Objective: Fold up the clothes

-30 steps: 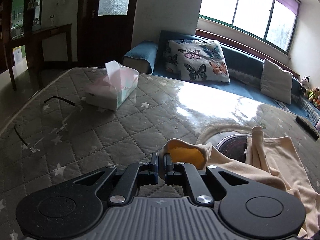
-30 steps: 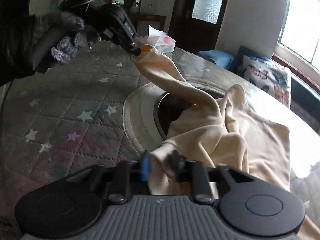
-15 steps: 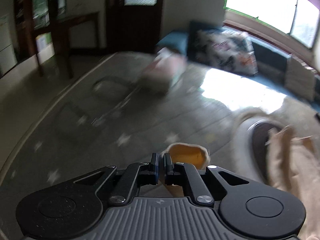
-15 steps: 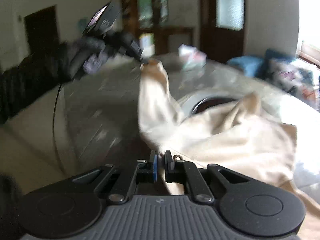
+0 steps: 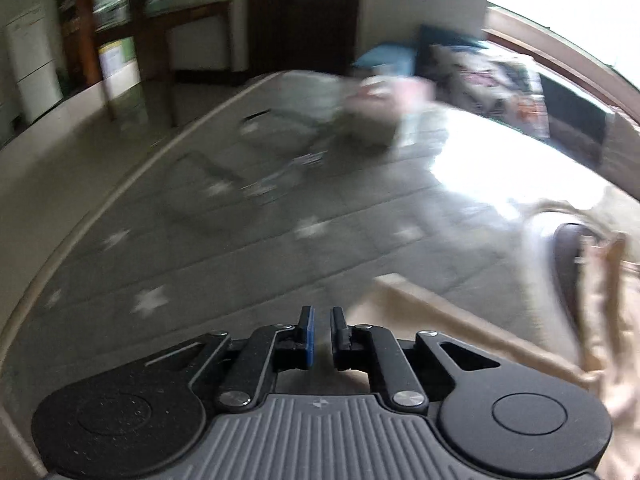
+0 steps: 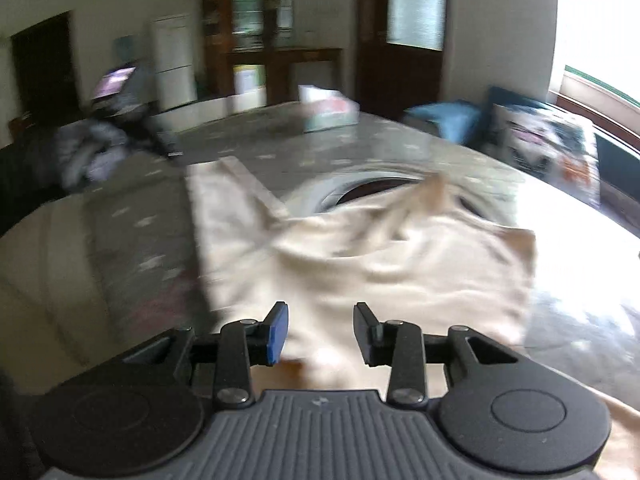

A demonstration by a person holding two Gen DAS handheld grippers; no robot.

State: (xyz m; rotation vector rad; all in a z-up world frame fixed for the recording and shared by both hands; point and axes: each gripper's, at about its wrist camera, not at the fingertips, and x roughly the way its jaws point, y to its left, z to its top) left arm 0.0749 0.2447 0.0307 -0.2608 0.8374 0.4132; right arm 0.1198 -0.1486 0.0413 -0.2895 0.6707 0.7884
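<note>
A cream garment [image 6: 360,264] lies spread on the round table, one sleeve [image 6: 224,208] stretched out to the left. In the left wrist view that sleeve [image 5: 448,320] lies flat just right of my left gripper [image 5: 322,328]. Its jaws are opening, with a narrow gap and nothing between them. My right gripper [image 6: 320,328] hovers over the garment's near edge. Its jaws are opening too, standing well apart, with the cloth below them and not pinched. The right wrist view shows the left gripper [image 6: 160,140] blurred, in a gloved hand [image 6: 92,152] past the sleeve's end.
The table [image 5: 200,248] has a grey star-quilted cover under clear plastic and a dark round recess [image 6: 372,188] in its middle. A tissue box [image 6: 328,110] stands at the far side. Beyond are a sofa with cushions [image 6: 536,140] and a dark door.
Both grippers have let go of the garment. The sleeve end that the left one held up now lies flat on the table. The right gripper has risen and its jaws have spread.
</note>
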